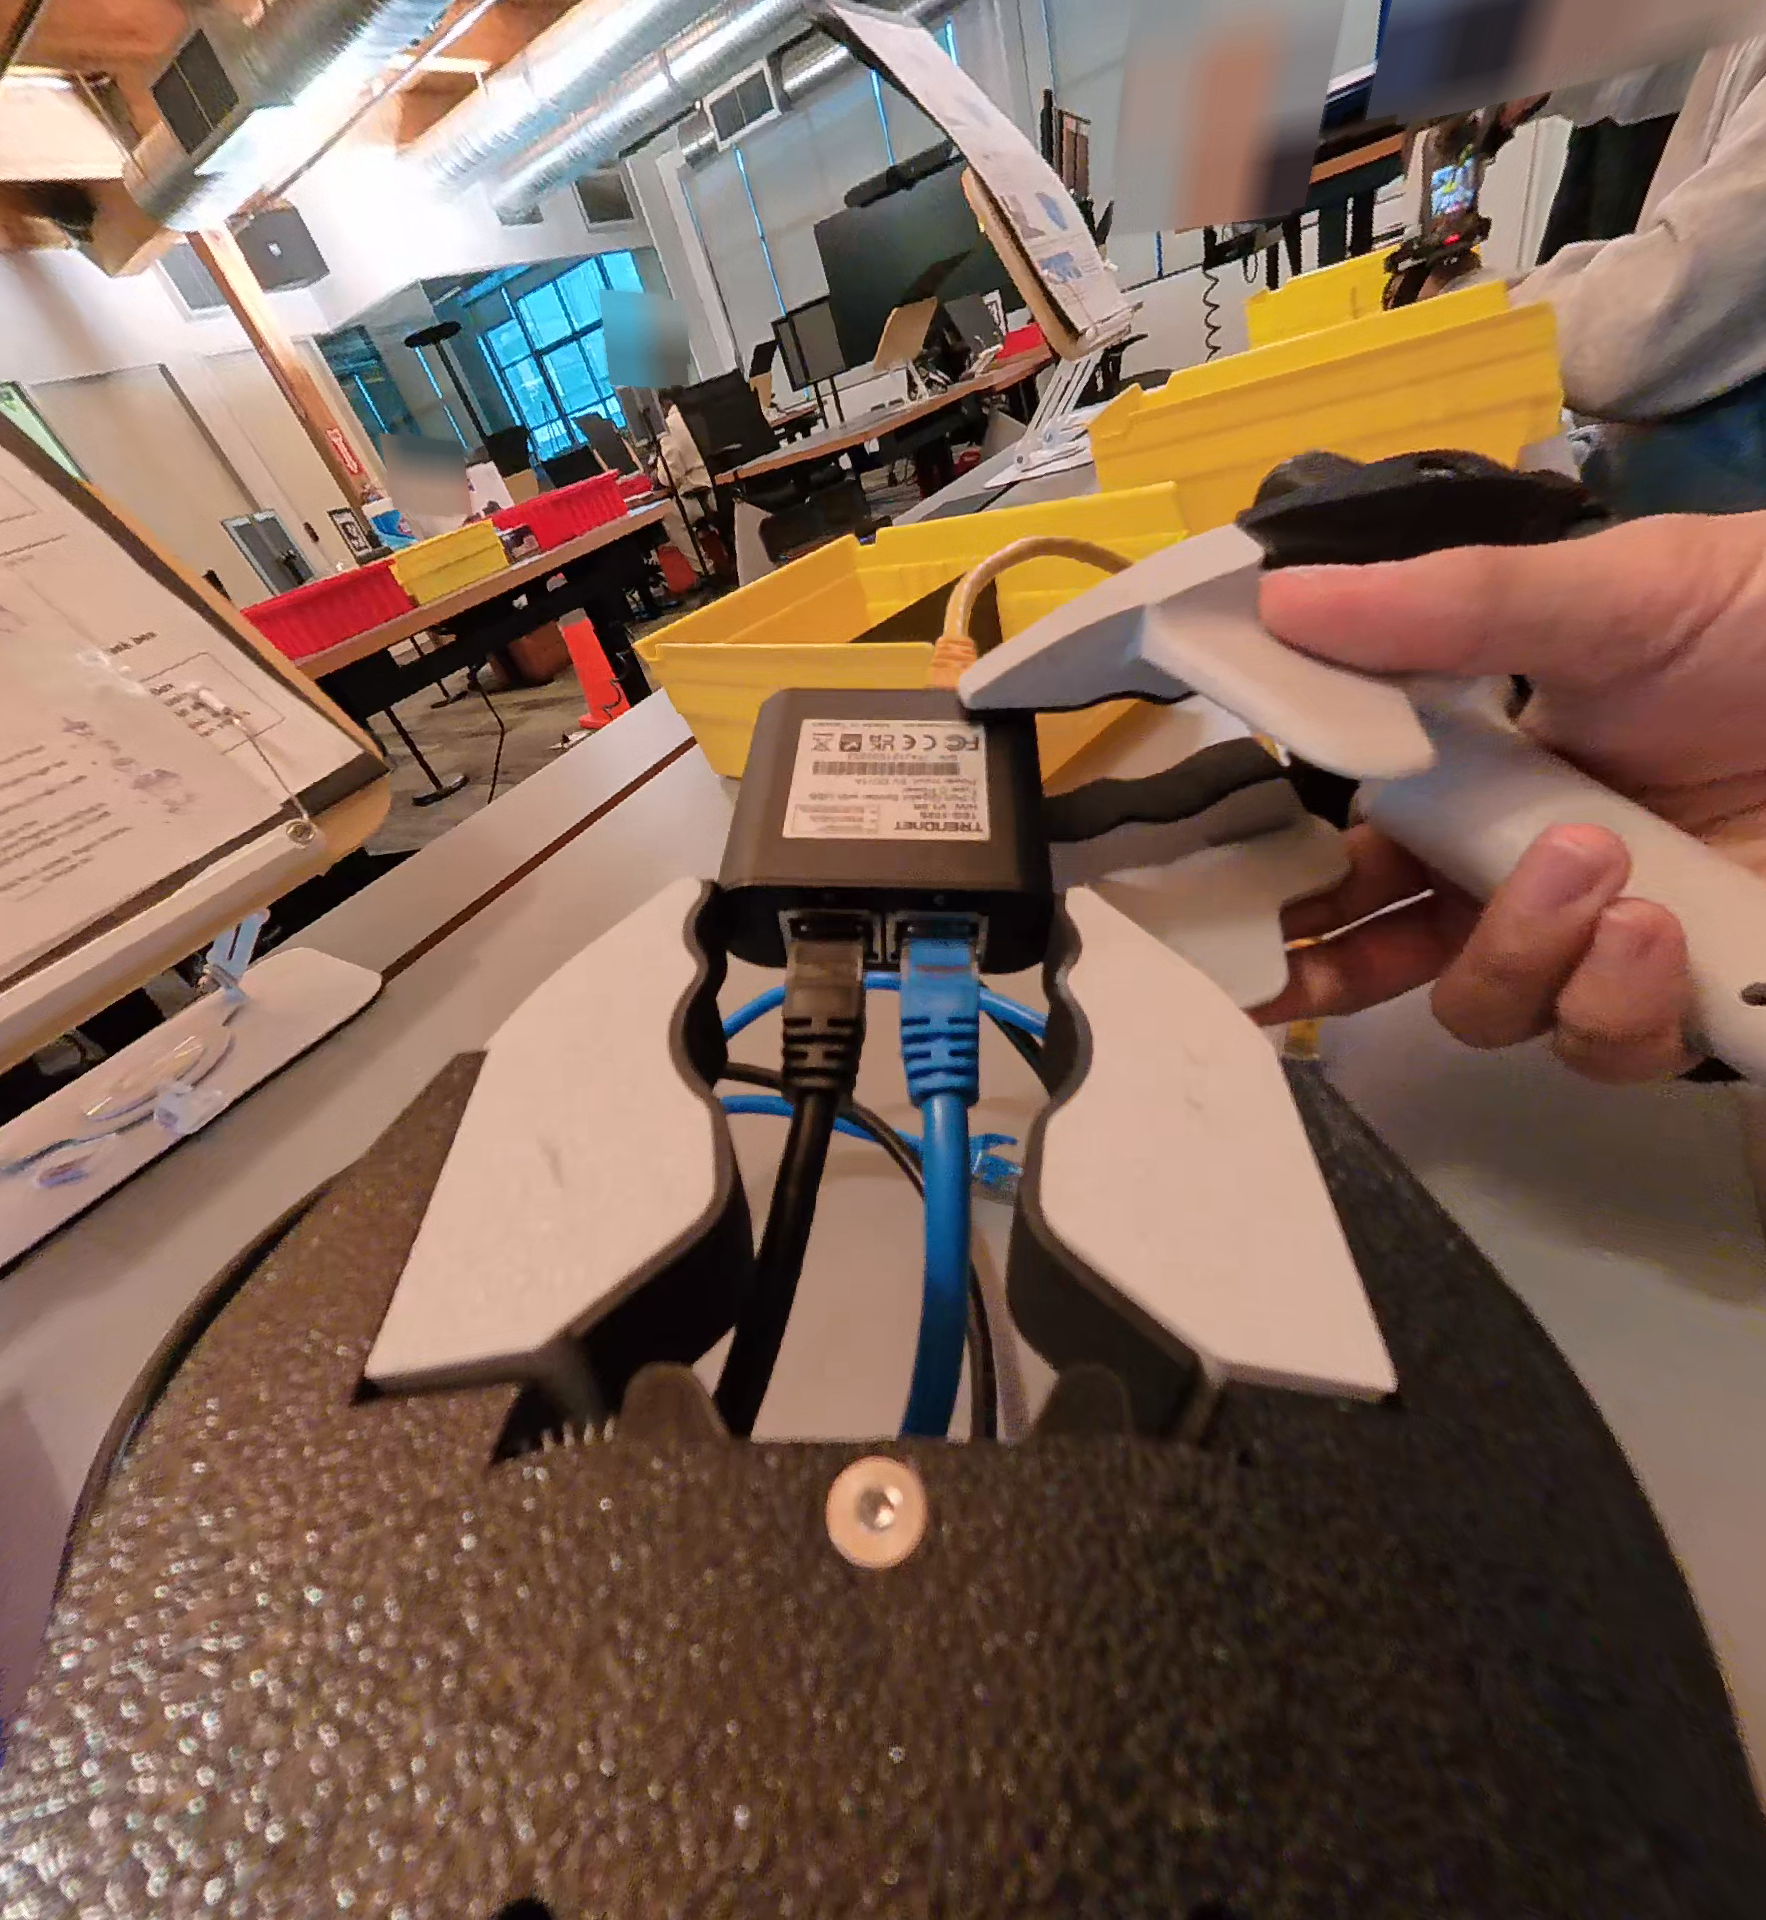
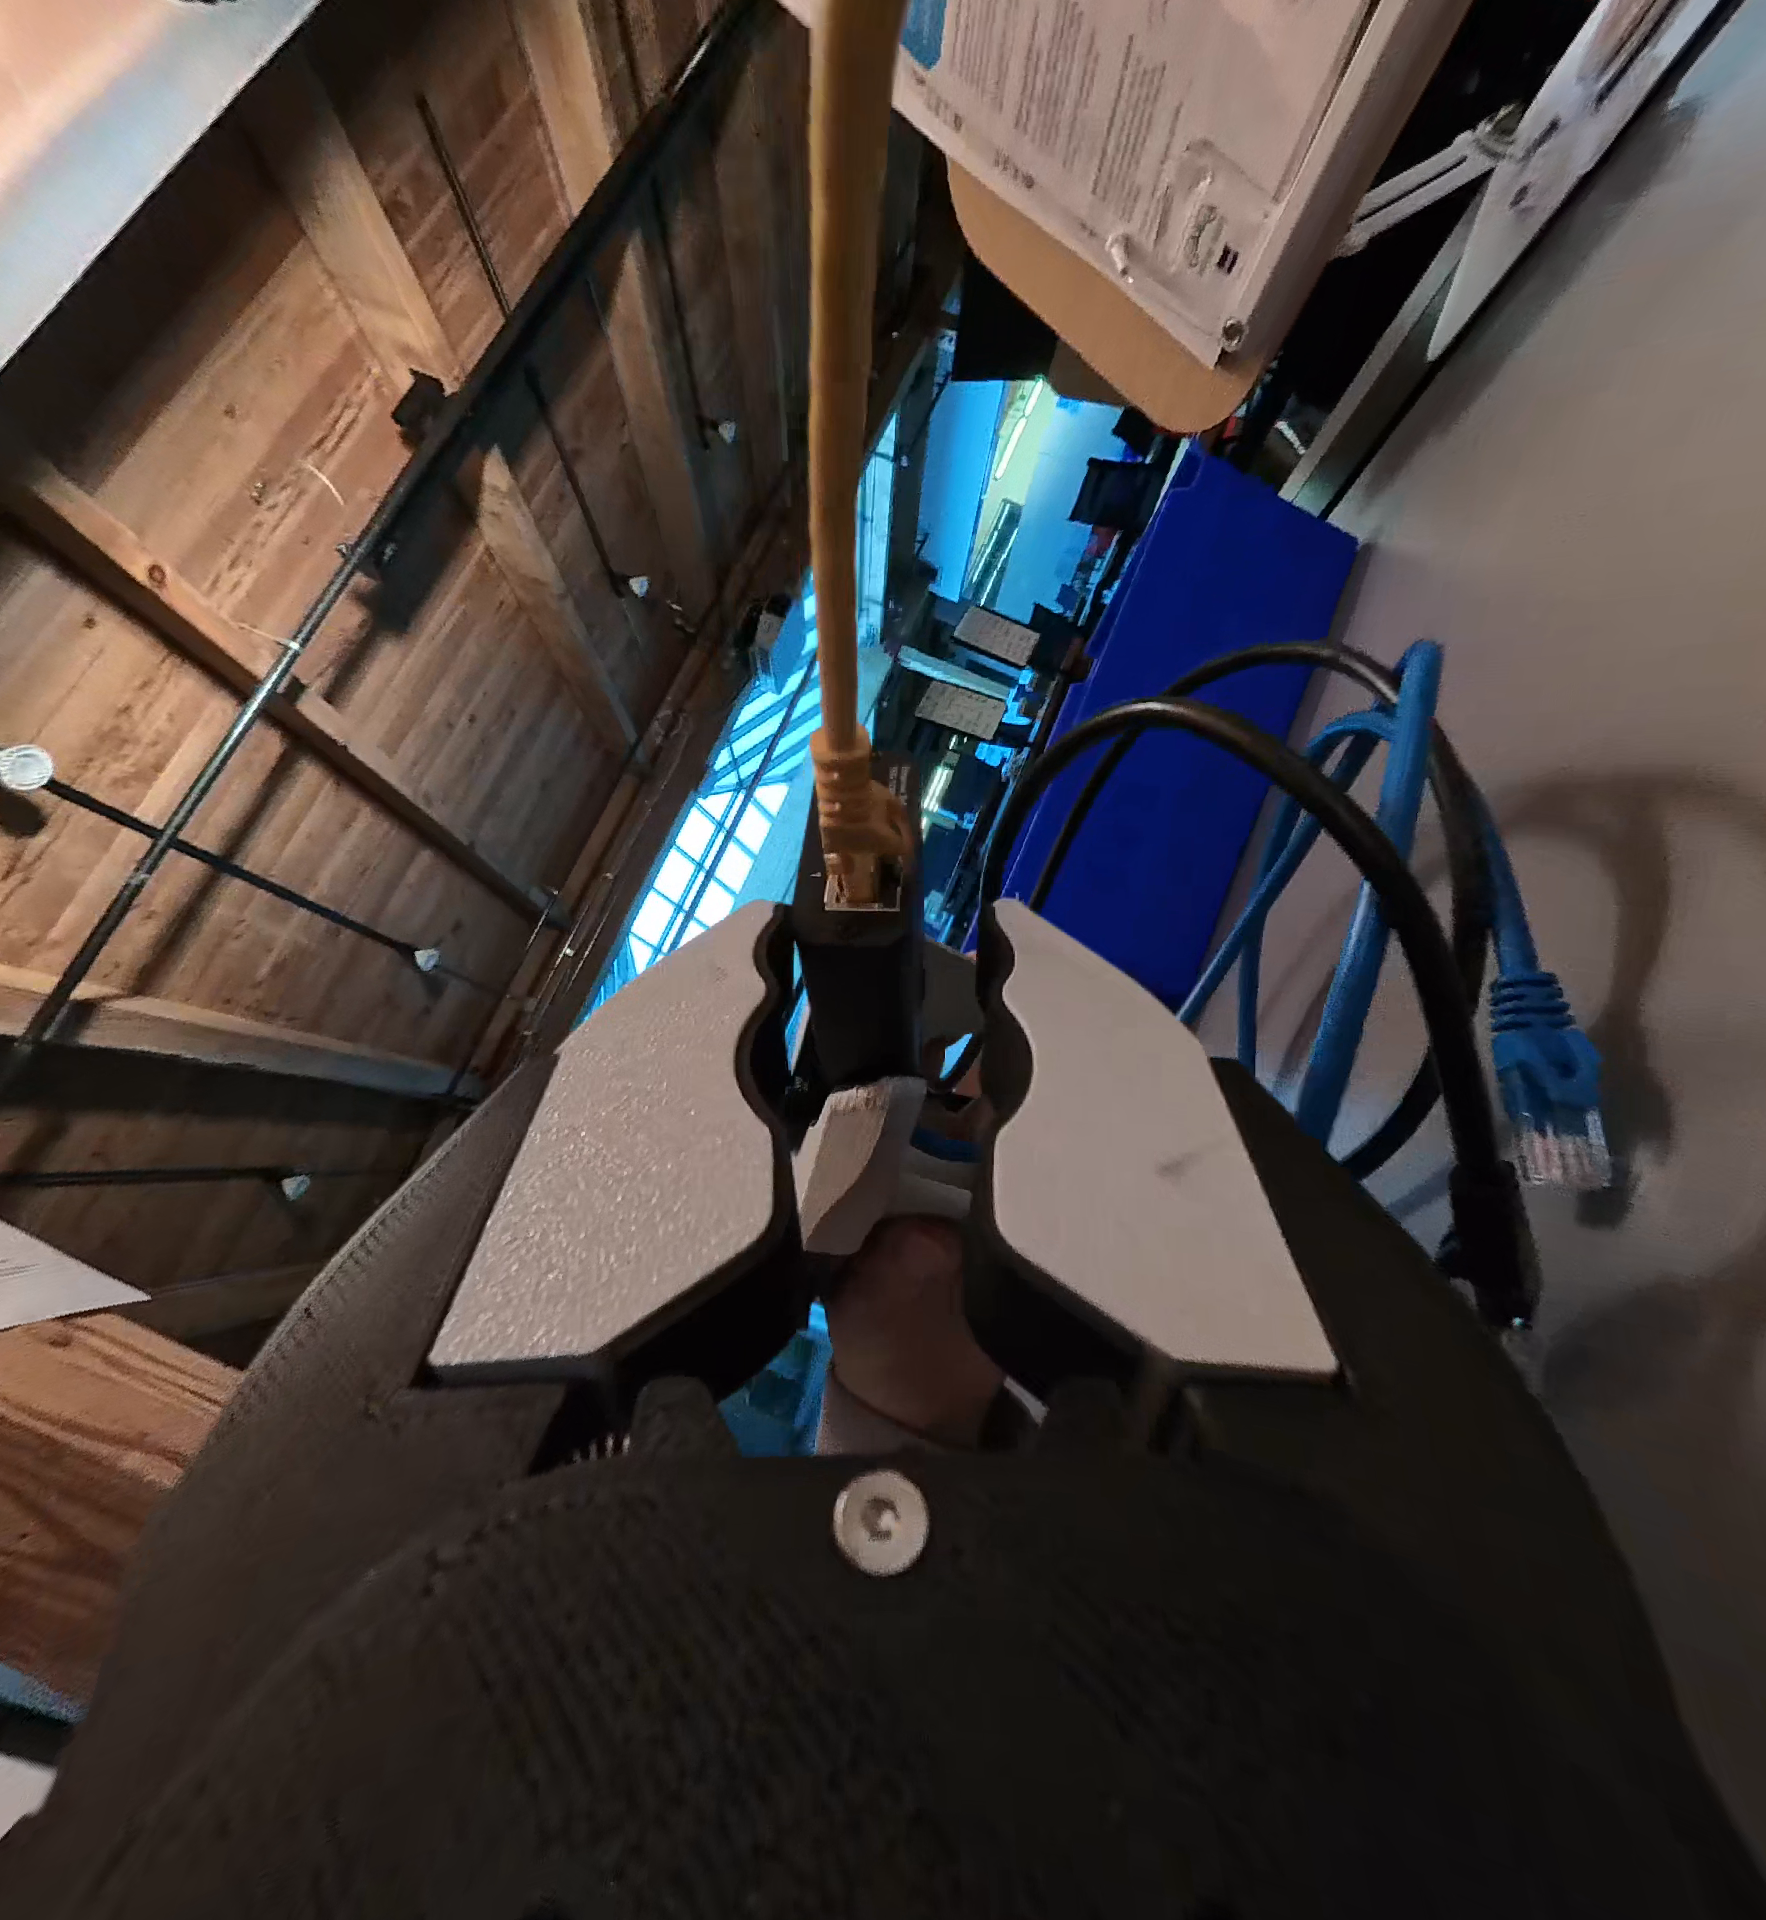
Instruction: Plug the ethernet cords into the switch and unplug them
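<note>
The black switch (image 1: 884,800) is held above the grey table (image 1: 1544,1195), label side up. My left gripper (image 1: 884,914) is shut on its near end, one finger on each side. A black cord (image 1: 822,997) and a blue cord (image 1: 941,1008) are plugged into its two near ports. An orange cord (image 1: 957,644) is plugged into the far end. My right gripper (image 1: 1066,790) comes in from the right, one finger over and one under the switch. In the right wrist view the right gripper (image 2: 884,935) straddles the switch (image 2: 853,987) with a gap on one side; the orange cord (image 2: 843,520) runs away from it.
Yellow bins (image 1: 785,665) stand just behind the switch. A clipboard on a stand (image 1: 79,727) is at the left. A person's hand (image 1: 1585,675) holds the right gripper. The cords' free blue plug (image 2: 1549,1091) and black plug (image 2: 1492,1236) lie on the table by a blue bin (image 2: 1201,748). Less than 4 cm separates the two grippers' tips.
</note>
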A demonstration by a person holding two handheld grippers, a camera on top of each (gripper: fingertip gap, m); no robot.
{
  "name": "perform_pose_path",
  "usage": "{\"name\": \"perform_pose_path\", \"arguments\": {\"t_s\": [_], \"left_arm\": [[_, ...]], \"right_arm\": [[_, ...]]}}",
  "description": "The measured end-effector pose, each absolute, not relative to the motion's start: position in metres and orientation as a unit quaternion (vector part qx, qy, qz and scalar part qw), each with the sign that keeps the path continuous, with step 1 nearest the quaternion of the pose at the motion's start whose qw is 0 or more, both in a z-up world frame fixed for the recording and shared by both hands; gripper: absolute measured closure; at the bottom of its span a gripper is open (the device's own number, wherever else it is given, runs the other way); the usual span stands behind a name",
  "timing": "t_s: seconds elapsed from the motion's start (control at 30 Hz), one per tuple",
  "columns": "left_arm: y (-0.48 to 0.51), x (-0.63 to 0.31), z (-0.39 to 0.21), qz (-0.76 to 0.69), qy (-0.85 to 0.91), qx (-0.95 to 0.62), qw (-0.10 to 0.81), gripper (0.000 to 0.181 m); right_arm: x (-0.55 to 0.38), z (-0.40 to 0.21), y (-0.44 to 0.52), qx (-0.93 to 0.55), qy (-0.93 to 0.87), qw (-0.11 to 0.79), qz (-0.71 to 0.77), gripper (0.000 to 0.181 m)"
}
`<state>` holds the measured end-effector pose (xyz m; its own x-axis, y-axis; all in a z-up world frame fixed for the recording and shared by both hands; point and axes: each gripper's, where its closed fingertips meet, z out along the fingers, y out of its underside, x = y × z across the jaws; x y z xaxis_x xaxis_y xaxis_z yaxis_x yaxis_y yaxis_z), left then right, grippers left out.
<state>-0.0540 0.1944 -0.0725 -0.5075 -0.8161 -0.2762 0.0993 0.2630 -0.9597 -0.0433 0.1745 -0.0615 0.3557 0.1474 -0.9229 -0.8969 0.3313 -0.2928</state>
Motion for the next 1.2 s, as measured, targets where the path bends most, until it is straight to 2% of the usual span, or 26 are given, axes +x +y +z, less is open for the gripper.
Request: {"name": "perform_pose_path", "arguments": {"t_s": [0.4,1.03,1.2], "left_arm": [[0.198,-0.054,-0.072,-0.529,0.688,-0.264,0.421,0.123],[0.194,-0.048,-0.084,-0.518,0.694,-0.276,0.416,0.123],[0.193,-0.047,-0.087,-0.511,0.697,-0.28,0.418,0.123]], "right_arm": [[-0.037,-0.056,0.168,-0.421,0.433,0.721,0.341,0.165],[-0.03,-0.065,0.168,-0.383,0.454,0.721,0.357,0.166],[-0.028,-0.067,0.168,-0.419,0.437,0.729,0.319,0.167]]}}
